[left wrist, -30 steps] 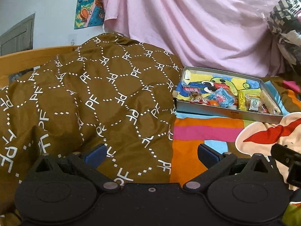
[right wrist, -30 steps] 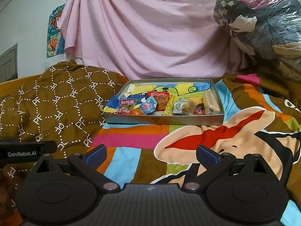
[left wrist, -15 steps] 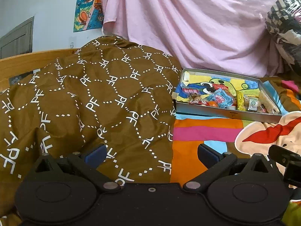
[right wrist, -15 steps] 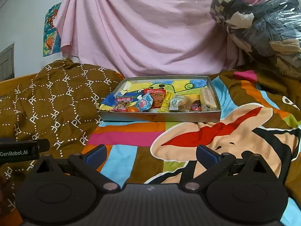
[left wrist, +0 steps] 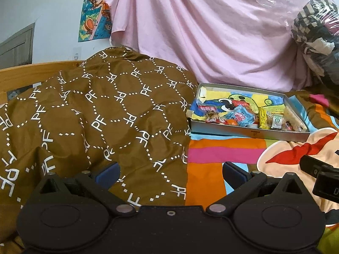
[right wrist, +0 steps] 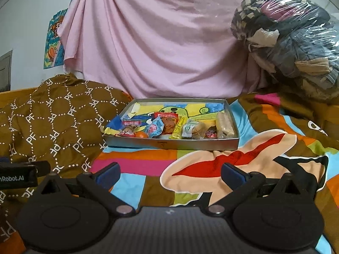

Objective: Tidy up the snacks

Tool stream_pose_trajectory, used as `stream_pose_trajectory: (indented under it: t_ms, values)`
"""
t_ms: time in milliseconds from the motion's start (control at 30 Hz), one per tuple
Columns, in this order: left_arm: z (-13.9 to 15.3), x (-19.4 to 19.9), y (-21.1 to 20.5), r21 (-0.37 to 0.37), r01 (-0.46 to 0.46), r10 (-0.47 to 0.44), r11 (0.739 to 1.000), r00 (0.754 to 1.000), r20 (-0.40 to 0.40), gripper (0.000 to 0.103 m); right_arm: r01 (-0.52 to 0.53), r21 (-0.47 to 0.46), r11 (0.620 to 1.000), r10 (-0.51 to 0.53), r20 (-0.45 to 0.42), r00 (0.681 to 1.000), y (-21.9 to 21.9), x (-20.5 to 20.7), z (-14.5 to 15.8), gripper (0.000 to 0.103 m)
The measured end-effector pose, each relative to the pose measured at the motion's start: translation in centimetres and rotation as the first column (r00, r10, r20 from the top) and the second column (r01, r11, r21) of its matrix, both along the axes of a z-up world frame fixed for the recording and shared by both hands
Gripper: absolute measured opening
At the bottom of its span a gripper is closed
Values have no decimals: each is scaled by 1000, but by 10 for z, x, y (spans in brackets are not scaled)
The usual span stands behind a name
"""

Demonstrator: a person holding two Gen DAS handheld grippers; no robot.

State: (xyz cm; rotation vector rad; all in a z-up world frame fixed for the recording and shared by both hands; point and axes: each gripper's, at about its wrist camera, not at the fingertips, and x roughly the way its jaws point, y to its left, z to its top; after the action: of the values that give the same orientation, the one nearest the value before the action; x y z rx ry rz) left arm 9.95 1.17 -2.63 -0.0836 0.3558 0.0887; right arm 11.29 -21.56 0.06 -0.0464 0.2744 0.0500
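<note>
Behind everything, a pink sheet (right wrist: 161,48) hangs in soft folds across the back of the room, with a cartoon poster (left wrist: 95,14) on the pale wall at its left and a clear plastic bag of folded clothes (right wrist: 290,42) piled at its right. Under me lies a bed covered by a cartoon-print blanket (right wrist: 211,165) in bright stripes, and on its left side a brown quilt (left wrist: 101,122) with white dotted hexagons and letters is heaped up, touching the tray's left end. On the blanket, well ahead of both my tools, sits a shallow grey rectangular tray (right wrist: 169,145) with a colourful drawing on its floor; the snacks (right wrist: 169,127) lie in a loose row along its near wall, crinkly wrappers in red, blue, yellow and white, plus a pale oblong bar (right wrist: 224,123) at the right end. I hold my left gripper (left wrist: 170,172) low over the seam between quilt and blanket, its blue-padded jaws spread wide and empty. My right gripper (right wrist: 169,172) hovers low over the blanket, aimed at the tray, likewise spread apart with nothing between its pads.
</note>
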Motion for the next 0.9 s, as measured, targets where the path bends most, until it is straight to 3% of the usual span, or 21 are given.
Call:
stream_pose_trajectory:
  t_ms: [900]
  values:
    - [-1, -1, 0, -1, 3, -3, 1000, 1000, 3, 102, -6, -1, 1000, 6, -16, 1000, 1, 1, -2, 103]
